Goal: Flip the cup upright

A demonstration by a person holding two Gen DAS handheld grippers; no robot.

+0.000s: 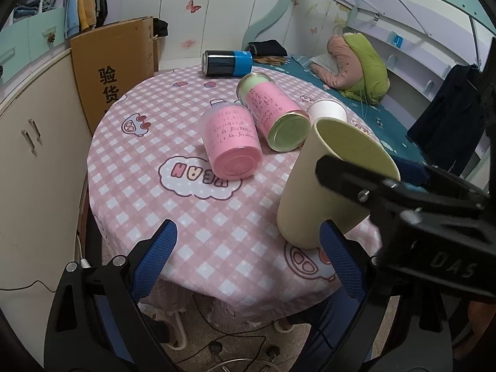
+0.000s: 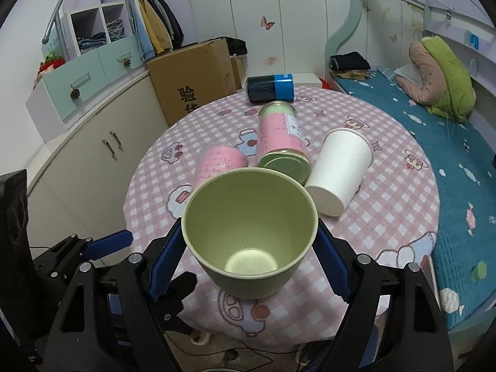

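A pale green cup (image 2: pixel 248 235) is held between the blue pads of my right gripper (image 2: pixel 248 257), mouth tilted toward the camera, just above the near edge of the round table. In the left wrist view the same cup (image 1: pixel 322 186) leans at the right, gripped by the black right gripper. My left gripper (image 1: pixel 251 254) is open and empty, low at the table's near edge, left of the cup. A white paper cup (image 2: pixel 338 170) lies on its side to the right; its rim also shows in the left wrist view (image 1: pixel 327 110).
The table (image 1: pixel 139 186) has a pink checked cloth. On it lie a pink canister (image 1: pixel 231 142), a pink-and-green tin (image 1: pixel 272 114) and a black-and-blue can (image 1: pixel 226 63). A cardboard box (image 1: pixel 108 71) and cabinets stand left; a bed (image 2: pixel 449 161) is right.
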